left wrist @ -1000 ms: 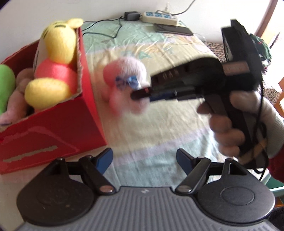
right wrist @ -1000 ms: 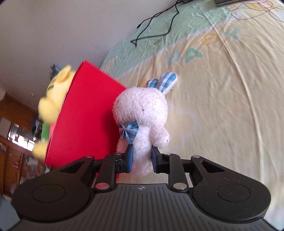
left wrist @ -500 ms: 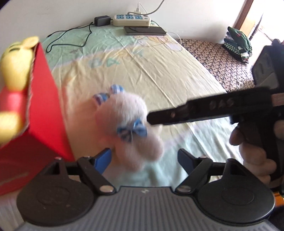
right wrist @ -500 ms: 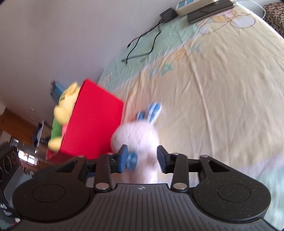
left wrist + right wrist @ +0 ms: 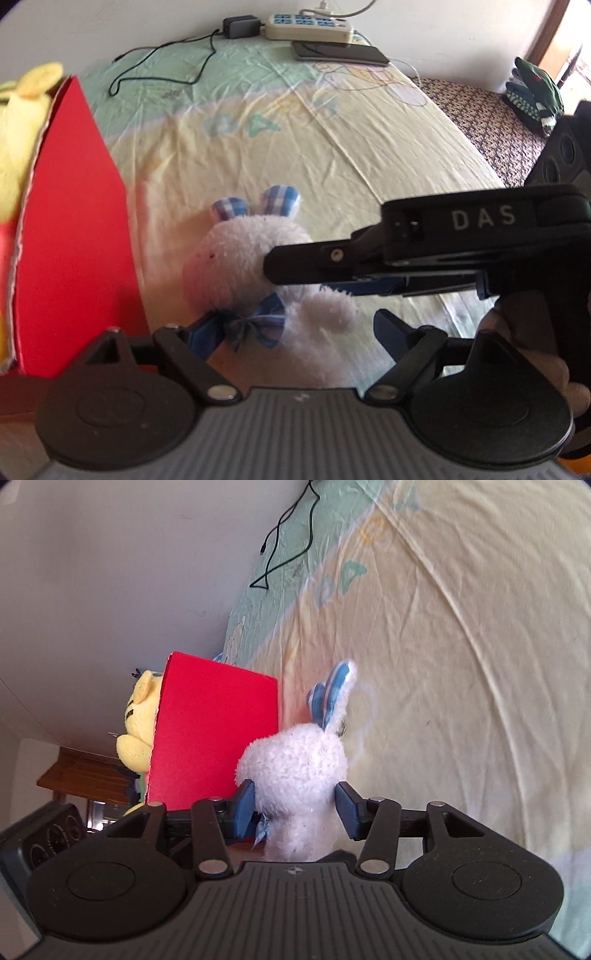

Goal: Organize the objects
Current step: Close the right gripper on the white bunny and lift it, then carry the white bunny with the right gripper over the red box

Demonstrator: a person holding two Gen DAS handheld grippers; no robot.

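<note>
rabbit let go beside the red box, both claws open around it

the white plush rabbit [image 5: 255, 266] is lying on the yellow sheet [image 5: 332, 155] just right of the red box [image 5: 77, 229], its checked blue ears [image 5: 277, 199] pointing to the far side and its bow toward the near side. its long axis is running near to far, roughly in line with both cameras.

the right gripper [image 5: 293, 808] is straddling the rabbit's body. its jaws have just been opening, and in the right wrist view the blue pads [image 5: 245, 805] are standing beside the fur with the toy between them, not squeezing it. whether the left pad is brushing the fur i cannot tell. the left gripper [image 5: 295, 332] is sitting just near of the rabbit, with the bow by its left finger. its jaws have also just been opening, and they are holding nothing.

a second ago the right claw was pinching the rabbit upright by its lower body, and the left was well back from it. now the toy is down on the sheet, released.

the left gripper looks the nearer to take over. the box is to the rabbit's left, with the yellow plush [image 5: 138, 720] already inside, so the coming lift probably needs to be going up and leftward over the red wall.
</note>
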